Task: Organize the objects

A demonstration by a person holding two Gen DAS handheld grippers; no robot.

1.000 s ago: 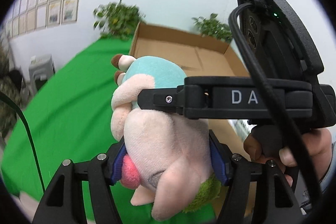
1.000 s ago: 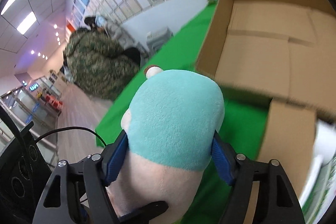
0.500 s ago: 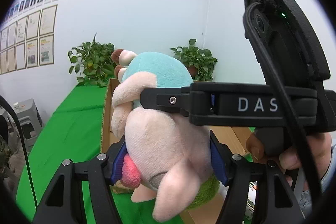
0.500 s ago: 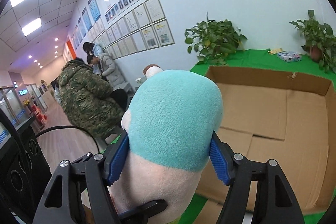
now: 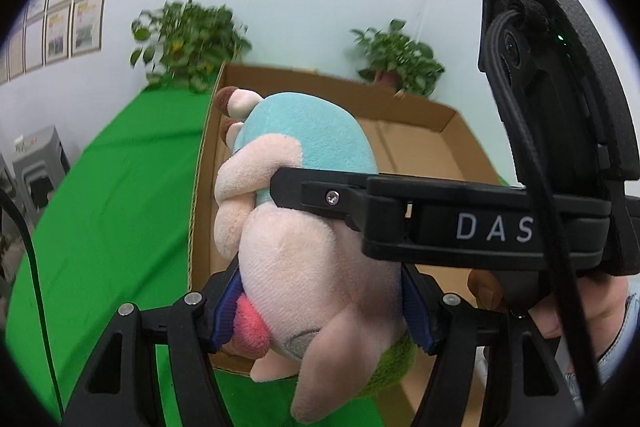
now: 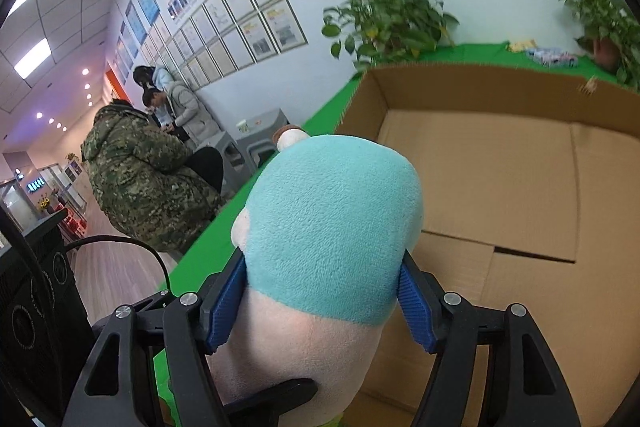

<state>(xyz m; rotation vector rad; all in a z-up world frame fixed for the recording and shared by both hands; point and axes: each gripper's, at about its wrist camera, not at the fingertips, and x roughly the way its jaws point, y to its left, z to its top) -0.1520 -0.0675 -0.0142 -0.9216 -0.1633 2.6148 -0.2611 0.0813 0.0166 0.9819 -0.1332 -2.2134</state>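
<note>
While we hold the plush toy over the cardboard box, left claw clamped on its pink body, right claw just tightened on its teal part, green tabletop beside

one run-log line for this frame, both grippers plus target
left gripper: shut on plush toy | right gripper: shut on plush toy, closing | cardboard box: open, empty, ahead | phase: carry
</note>
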